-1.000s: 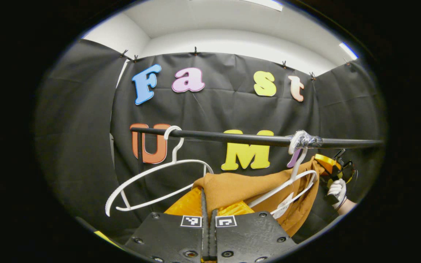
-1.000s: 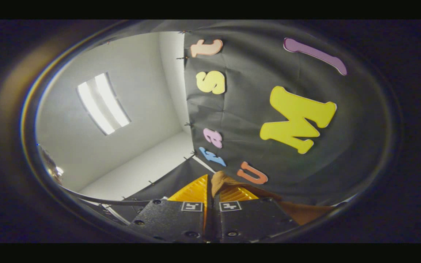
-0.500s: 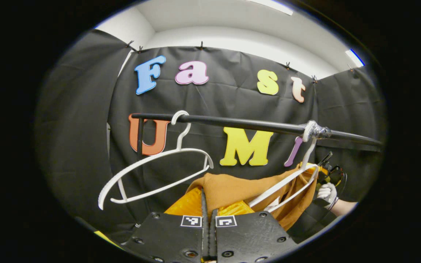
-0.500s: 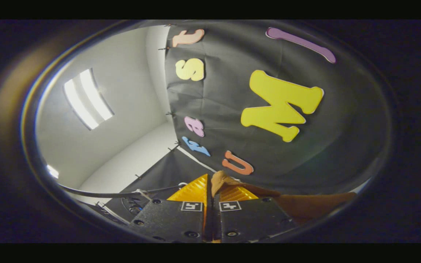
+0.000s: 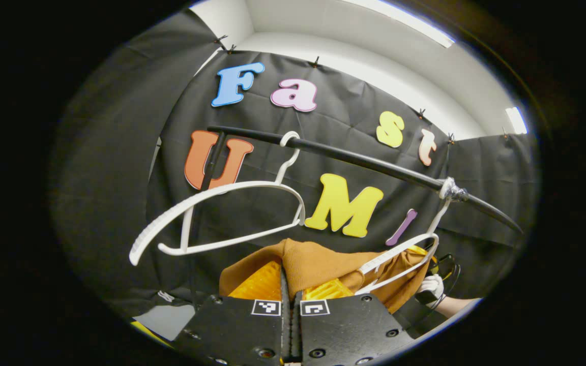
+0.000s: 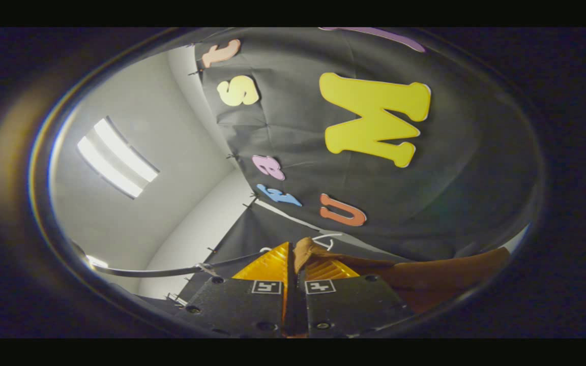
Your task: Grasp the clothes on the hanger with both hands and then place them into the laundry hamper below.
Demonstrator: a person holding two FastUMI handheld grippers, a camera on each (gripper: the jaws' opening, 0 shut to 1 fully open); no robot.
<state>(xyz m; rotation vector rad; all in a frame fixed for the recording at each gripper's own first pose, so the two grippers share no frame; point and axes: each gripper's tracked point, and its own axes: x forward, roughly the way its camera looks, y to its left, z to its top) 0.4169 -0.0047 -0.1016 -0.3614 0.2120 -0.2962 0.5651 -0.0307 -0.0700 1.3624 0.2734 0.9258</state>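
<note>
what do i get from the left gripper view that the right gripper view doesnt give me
Left gripper view: the black rail carrying an empty white hanger and a second hanger with the brown garment partly draped on it, plus a gloved hand at the garment's far end.
Right gripper view: tipped up toward the white ceiling and its twin light panel.
Both: each view's own tool, left tool and right tool, shut on that garment.

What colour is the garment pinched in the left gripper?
Mustard brown, a plain ribbed knit garment with no pattern; the left gripper view shows it best.
</note>
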